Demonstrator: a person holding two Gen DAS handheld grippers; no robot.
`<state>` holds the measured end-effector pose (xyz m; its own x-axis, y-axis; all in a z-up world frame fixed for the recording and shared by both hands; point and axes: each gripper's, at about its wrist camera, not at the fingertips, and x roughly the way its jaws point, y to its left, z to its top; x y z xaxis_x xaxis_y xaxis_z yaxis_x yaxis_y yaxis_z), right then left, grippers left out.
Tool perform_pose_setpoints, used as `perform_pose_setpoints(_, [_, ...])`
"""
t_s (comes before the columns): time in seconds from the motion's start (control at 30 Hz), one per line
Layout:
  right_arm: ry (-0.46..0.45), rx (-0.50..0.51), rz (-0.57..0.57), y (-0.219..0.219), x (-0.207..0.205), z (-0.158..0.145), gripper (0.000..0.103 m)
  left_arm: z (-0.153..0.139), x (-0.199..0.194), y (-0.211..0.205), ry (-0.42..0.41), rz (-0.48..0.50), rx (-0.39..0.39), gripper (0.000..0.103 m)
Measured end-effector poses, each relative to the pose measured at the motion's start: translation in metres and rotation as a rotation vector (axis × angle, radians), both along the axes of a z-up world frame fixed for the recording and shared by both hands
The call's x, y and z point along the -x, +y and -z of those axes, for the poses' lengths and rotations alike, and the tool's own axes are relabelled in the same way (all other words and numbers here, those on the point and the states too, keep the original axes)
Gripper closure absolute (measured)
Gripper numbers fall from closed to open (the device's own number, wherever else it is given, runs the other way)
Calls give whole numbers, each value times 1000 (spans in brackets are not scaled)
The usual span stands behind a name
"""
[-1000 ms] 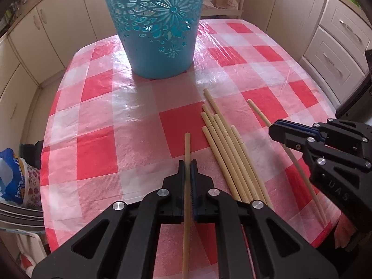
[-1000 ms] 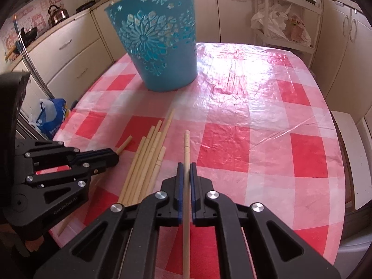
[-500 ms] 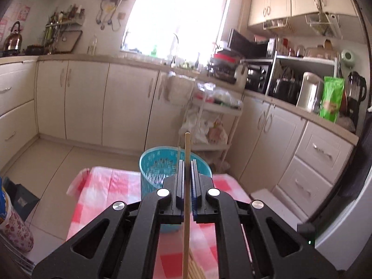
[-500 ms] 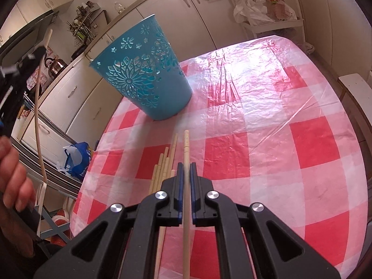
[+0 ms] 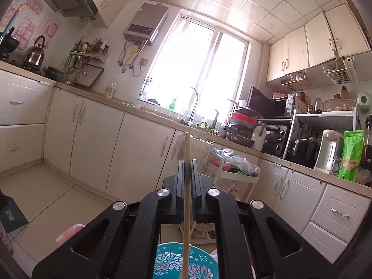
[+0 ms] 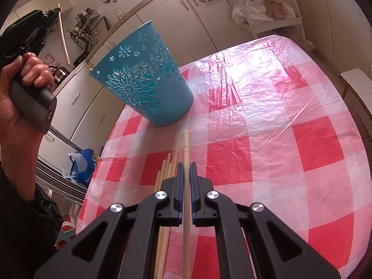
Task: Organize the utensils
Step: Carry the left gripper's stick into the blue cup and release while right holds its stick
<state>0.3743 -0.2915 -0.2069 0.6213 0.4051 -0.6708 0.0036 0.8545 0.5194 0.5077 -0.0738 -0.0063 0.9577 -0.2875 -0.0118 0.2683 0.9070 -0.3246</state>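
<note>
**Two chopsticks gripped, bucket standing open on the checked bench**

Cream kitchen cabinets ring a round bench under glossy, wrinkled red-and-white checked plastic. Its far and right edges fall to bare floor, and the cloth right of the blue bucket is unoccupied.

That bucket is a tapered plastic pail with pierced flower patterns. Near it, toward the camera, loose chopsticks lie side by side: slim, pale, round wooden rods.

Right claw is pinched narrow on one chopstick, above the loose ones.

Only the left wrist view shows the left claw nipped on another chopstick, level above the bucket's rim. Only the right view shows the hand gripping its handle left of the bucket.
</note>
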Motion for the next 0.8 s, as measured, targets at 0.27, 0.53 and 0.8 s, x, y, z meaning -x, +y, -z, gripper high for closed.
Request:
perform_pose_setpoints(0.27, [-2,-12,-7,-1,-2,-1,97,18,-18,-13,-4,-56,-56,98])
perform_pose_setpoints(0.53, [-7,-12,-5,1,-5,-3,97,37,-19,-19,1,-81,-121,98])
perform_pose_setpoints(0.8, [-17,-13,10,-3,-5,-5,97,50,-20,-25,29,-85,-167,98])
